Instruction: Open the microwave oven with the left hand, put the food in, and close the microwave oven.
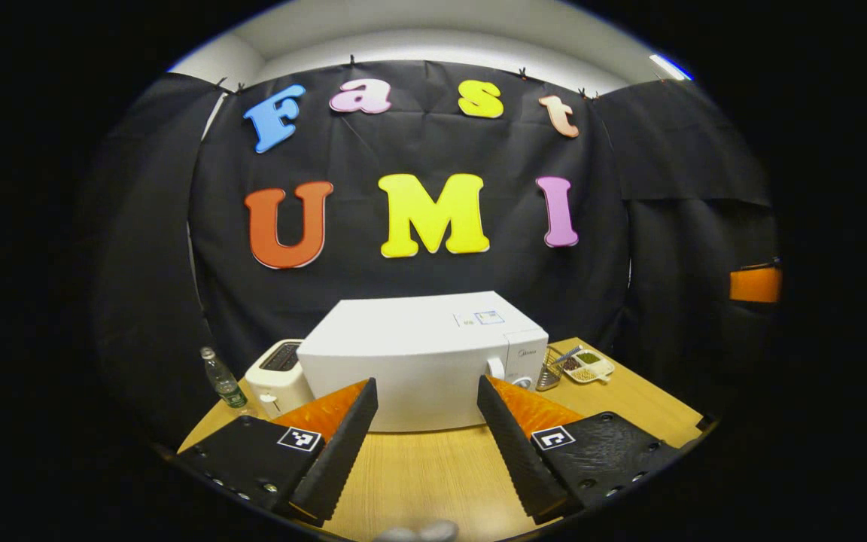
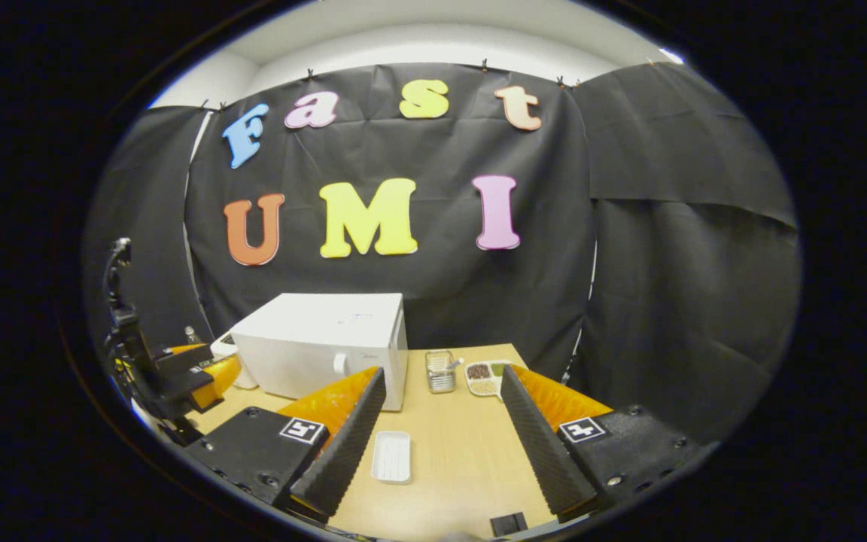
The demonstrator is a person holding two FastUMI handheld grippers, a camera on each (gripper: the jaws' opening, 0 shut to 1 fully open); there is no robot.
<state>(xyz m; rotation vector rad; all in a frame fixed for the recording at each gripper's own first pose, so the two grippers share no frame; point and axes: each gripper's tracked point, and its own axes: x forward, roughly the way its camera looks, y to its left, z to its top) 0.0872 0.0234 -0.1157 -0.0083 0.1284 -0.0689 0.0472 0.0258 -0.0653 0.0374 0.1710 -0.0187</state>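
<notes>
Wooden tabletop [image 1: 433, 474] carries the shut microwave [image 1: 418, 361] at twelve o'clock; left tongs [image 1: 427, 421] are held released, right tongs [image 2: 442, 421] likewise; opening is not yet begun; its door edge, possibly handleless, must be reached.

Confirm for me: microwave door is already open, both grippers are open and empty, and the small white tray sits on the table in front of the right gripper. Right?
Not quite: the microwave door is shut, its front flush in the left gripper view. The rest holds: the left gripper and right gripper are open and empty, and the white tray lies on the table before the right gripper.
</notes>
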